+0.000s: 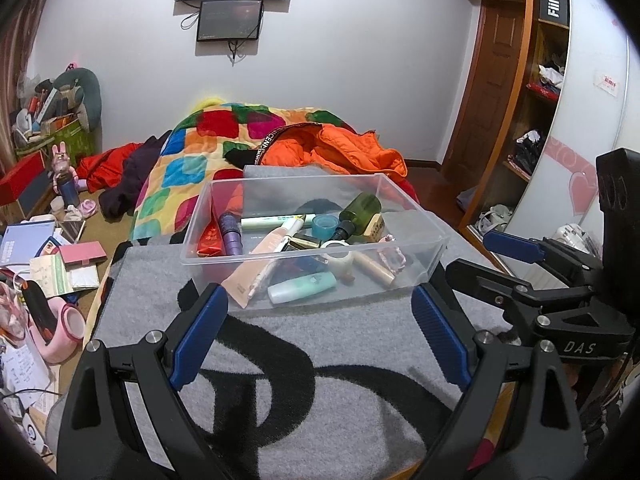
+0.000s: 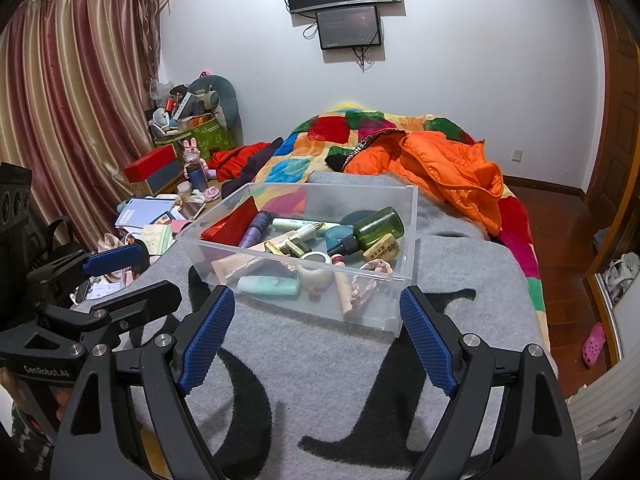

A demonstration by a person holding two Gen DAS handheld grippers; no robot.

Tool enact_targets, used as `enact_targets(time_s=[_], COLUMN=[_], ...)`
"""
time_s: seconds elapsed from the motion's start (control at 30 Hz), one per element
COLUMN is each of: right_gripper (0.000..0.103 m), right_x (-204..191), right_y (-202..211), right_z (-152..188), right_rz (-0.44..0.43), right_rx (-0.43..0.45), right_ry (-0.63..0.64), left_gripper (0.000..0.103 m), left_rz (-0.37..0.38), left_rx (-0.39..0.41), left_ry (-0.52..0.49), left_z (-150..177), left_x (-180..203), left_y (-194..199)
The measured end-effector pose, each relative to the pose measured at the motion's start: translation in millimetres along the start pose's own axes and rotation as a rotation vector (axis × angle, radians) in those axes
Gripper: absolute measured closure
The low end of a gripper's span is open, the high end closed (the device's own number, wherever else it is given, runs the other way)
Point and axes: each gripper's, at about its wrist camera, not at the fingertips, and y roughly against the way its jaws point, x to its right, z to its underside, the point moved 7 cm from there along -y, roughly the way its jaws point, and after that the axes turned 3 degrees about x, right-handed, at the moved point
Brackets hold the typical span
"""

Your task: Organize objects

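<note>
A clear plastic bin (image 1: 416,210) (image 2: 406,236) rests on a grey blanket on the bed. Inside lie several toiletries: a green bottle (image 1: 360,210) (image 2: 376,226), a purple tube (image 1: 232,234) (image 2: 256,228), a mint tube (image 1: 302,287) (image 2: 267,285), a white jar (image 1: 338,254) (image 2: 316,268), a tape roll (image 1: 323,226) and a red packet (image 1: 210,238). My left gripper (image 1: 320,312) hovers open just before the bin's near wall, nothing between its blue pads. My right gripper (image 2: 318,316) stands open in front of the bin too, and shows at the right of the left wrist view (image 1: 500,256).
An orange jacket (image 2: 444,168) and a colourful quilt (image 1: 188,160) lie beyond the bin. Books, boxes and clutter (image 1: 52,256) crowd the floor to the left. A wardrobe (image 1: 536,100) stands at the right, with wooden floor beside the bed.
</note>
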Motion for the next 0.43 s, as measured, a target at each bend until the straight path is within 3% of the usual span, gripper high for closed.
enact_targets(time_s=[0.43], right_gripper=[0.019], right_x=[-2.4], right_y=[-2.1], right_z=[1.9], right_rz=[-0.006], right_rx=[-0.003], right_ry=[-0.004], left_gripper=[0.009], left_rz=[-0.023], left_rx=[0.006], left_ry=[-0.002], left_z=[3.0], left_x=[0.1], left_y=[-0.4])
